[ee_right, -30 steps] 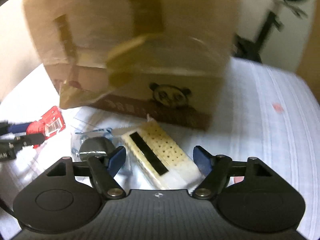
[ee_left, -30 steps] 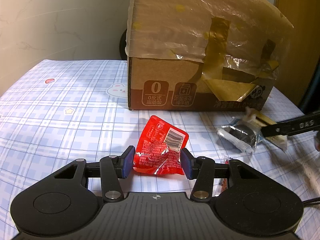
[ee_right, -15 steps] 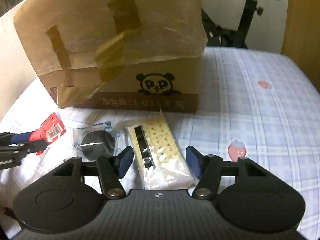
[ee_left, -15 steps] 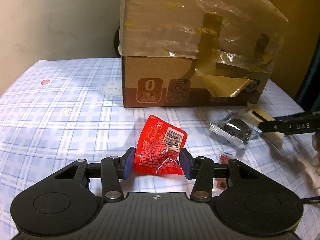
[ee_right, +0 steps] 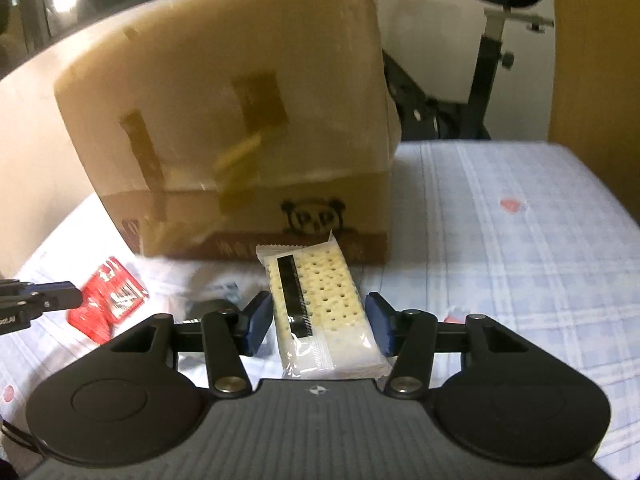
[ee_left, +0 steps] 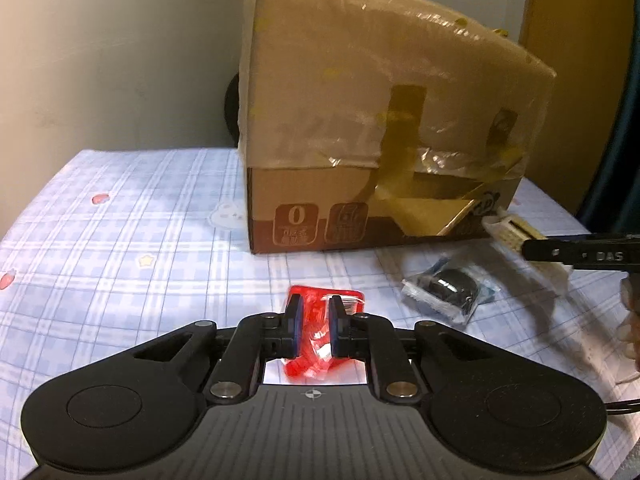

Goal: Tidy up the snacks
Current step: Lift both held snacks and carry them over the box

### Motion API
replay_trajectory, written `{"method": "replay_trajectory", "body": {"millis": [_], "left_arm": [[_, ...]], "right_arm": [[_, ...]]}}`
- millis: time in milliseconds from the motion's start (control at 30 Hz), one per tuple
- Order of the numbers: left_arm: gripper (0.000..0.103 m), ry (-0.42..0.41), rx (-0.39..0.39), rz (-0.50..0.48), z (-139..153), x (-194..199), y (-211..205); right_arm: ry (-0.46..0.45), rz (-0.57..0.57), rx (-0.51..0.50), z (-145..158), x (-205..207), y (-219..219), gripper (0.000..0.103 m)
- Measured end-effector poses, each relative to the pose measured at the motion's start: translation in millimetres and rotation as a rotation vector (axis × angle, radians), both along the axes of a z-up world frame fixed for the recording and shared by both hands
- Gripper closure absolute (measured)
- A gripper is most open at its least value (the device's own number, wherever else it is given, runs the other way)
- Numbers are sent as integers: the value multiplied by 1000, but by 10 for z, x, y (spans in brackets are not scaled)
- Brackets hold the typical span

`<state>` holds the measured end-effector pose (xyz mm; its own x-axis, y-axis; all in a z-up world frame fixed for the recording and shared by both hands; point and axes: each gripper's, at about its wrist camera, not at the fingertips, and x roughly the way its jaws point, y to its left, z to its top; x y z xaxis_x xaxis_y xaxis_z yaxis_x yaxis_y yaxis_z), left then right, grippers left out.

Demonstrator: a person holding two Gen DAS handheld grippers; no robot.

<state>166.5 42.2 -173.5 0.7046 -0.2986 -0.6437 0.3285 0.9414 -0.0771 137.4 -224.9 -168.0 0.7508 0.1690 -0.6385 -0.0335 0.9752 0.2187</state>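
My left gripper (ee_left: 314,320) is shut on a crumpled red snack packet (ee_left: 316,360), squeezed between the blue pads just above the checked cloth. In the right wrist view the same red packet (ee_right: 108,300) shows at the left, held by the left fingers (ee_right: 52,300). My right gripper (ee_right: 319,322) has a clear-wrapped cracker pack (ee_right: 320,300) between its pads; both pads touch its sides and the jaws are closing. A dark round snack in a clear wrapper (ee_left: 452,292) lies on the cloth between the two grippers. A tall taped cardboard box (ee_left: 360,120) stands just behind.
The cardboard box (ee_right: 240,120) fills the middle of the blue checked tablecloth (ee_left: 120,240). Behind the table stand an exercise bike (ee_right: 500,40) and a wooden panel (ee_right: 592,60). A hand (ee_left: 630,320) shows at the right edge. A wall closes the left side.
The left jaws closed tight on the red packet and rose a little with it. The right jaws narrowed onto the cracker pack, which now points straight ahead at the box.
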Motion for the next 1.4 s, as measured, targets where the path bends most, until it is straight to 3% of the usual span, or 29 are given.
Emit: {"method": "replay_trajectory", "body": {"millis": [133, 200, 233, 267, 500, 733, 833, 1000, 1167, 1400], "left_arm": [[85, 32, 17, 6, -99, 38, -21], [60, 55, 24, 2, -141, 69, -36], [38, 56, 24, 0, -149, 80, -40], [32, 45, 25, -9, -150, 84, -42], [32, 68, 140, -125, -295, 232, -106], [33, 41, 127, -116, -340, 263, -129], [49, 28, 120, -122, -337, 257, -170], [51, 26, 108, -100, -306, 199, -159], [51, -9, 53, -77, -92, 91, -71], [50, -137, 10, -133, 506, -83, -141]], "right_arm": [[8, -3, 1, 0, -22, -27, 49], [26, -11, 8, -54, -31, -35, 49], [38, -14, 12, -90, -35, -36, 49], [46, -18, 13, -120, -39, -38, 49], [65, -36, 25, -262, -81, -68, 49], [45, -29, 17, -294, -112, -54, 49], [42, -29, 12, -297, -109, -45, 49], [39, -28, 34, -295, -121, -82, 49], [25, -46, 53, -228, -166, -123, 49], [-82, -43, 78, 162, -331, -165, 49]]}}
